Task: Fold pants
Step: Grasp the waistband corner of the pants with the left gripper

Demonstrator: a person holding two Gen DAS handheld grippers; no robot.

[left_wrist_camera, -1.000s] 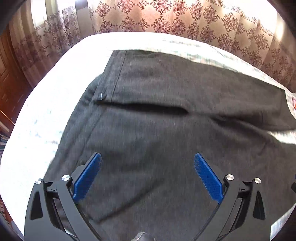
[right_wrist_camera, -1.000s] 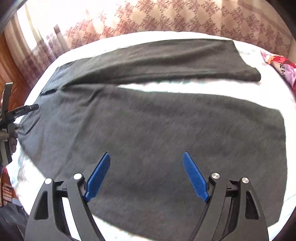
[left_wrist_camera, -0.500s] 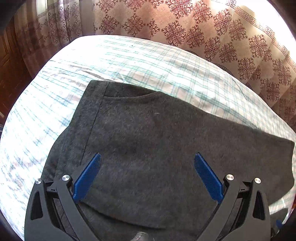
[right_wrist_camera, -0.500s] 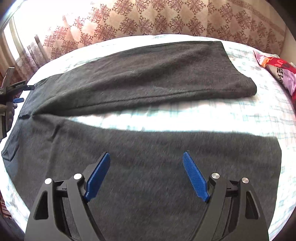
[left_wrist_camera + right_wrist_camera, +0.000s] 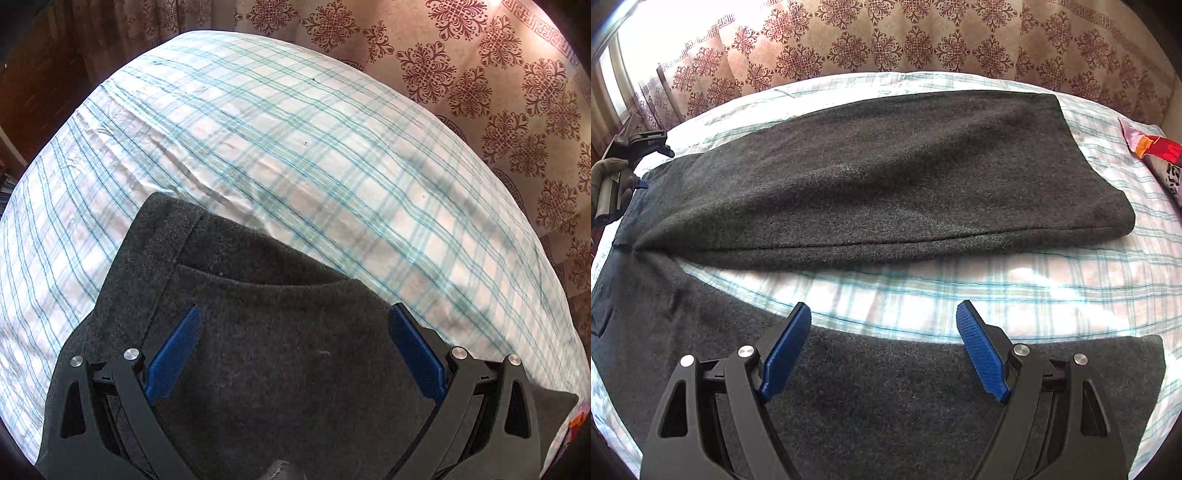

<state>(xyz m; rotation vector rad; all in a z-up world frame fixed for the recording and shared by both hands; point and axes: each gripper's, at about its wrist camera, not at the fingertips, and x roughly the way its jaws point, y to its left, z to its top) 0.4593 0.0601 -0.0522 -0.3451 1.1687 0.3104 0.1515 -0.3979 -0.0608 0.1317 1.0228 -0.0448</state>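
Dark grey pants point(image 5: 886, 177) lie spread flat on a bed, legs apart in a V. The far leg runs across the right wrist view; the near leg point(image 5: 886, 398) lies under my right gripper point(image 5: 882, 317), which is open and empty at that leg's inner edge. In the left wrist view the waistband end of the pants point(image 5: 277, 332) with a pocket slit fills the bottom. My left gripper point(image 5: 293, 321) is open and empty, low over the waist's far edge. The left gripper also shows in the right wrist view point(image 5: 618, 173), by the waist.
The bed has a white sheet with teal checks point(image 5: 295, 155). A patterned maroon curtain point(image 5: 886, 40) hangs behind it. A colourful cloth or packet point(image 5: 1156, 155) lies at the bed's right edge. Dark wooden furniture point(image 5: 40, 74) stands at the left.
Both grippers have moved forward and lower over the pants. The left one now reaches the waist's far edge; the right one now reaches the near leg's inner edge. Both stay open.
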